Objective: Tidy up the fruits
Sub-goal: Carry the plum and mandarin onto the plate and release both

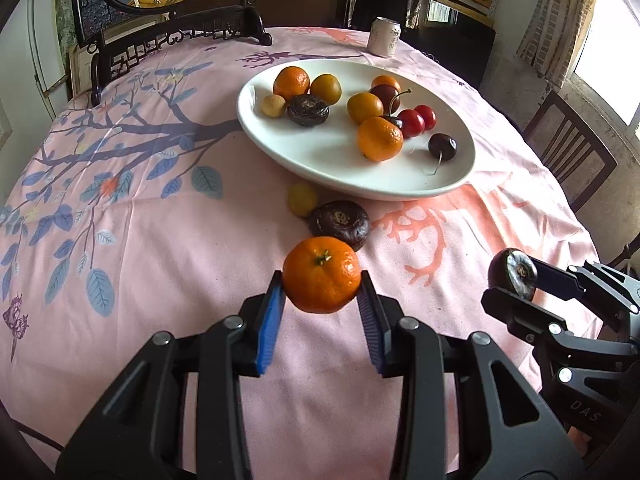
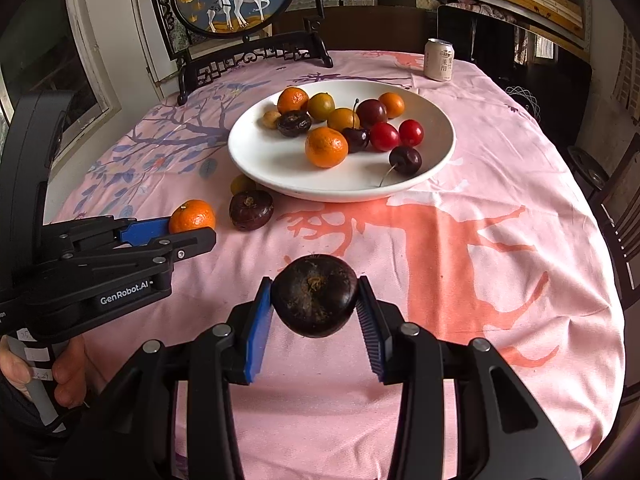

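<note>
The left tongs (image 1: 322, 298) clench a mandarin (image 1: 321, 275) above the worktop (image 1: 160, 260). The right tongs (image 2: 315, 305) grip a dark water chestnut (image 2: 315, 296), near the white plate (image 2: 436, 120) of fruit.

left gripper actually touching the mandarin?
Touching. Left wrist view: both blue pads of the left gripper press the mandarin's sides, no gap.

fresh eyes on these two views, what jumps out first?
Each gripper grips a fruit in front of the plate: the left gripper is shut on a tangerine, the right gripper on a dark chestnut. Behind them the white plate mid-table is piled with fruit. Another chestnut and a small yellow fruit lie on the cloth by its near rim.
</note>
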Demonstrator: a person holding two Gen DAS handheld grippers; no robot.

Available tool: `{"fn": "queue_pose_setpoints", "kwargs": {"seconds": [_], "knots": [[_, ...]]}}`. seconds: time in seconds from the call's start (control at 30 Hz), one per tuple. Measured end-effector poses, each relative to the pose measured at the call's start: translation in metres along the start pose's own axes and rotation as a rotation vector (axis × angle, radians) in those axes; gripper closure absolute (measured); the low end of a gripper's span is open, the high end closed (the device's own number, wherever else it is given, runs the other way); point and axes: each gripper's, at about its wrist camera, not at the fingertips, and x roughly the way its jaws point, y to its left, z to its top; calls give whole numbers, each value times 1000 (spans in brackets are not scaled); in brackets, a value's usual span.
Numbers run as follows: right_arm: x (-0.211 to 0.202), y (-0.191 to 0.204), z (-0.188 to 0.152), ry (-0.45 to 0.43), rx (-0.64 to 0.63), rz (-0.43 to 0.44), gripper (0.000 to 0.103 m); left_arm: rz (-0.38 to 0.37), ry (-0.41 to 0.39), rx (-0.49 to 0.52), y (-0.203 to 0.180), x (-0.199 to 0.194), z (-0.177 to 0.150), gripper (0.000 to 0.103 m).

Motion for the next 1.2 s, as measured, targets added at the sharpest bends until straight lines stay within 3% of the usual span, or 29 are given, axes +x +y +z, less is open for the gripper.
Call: {"fn": "queue_pose_setpoints", "kwargs": {"seconds": [0.23,0.5,0.63,0.8,1.1,1.2], "knots": [[0,-6,9,-10,5,-2,61,-10,-15,-7,2,-8,17,66],[15,-48,72,-71,38,-52,61,44,-10,23,4,18,100,66],[51,-65,104,-10,52,-17,61,55,19,27,6,42,127,66],[77,-57,110,54,24,3,61,49,58,14,12,63,134,66],[87,-53,115,43,-20,-59,60,59,110,10,13,90,136,65],[86,-54,118,34,-16,-67,51,56,100,-1,16,87,137,62]]}}
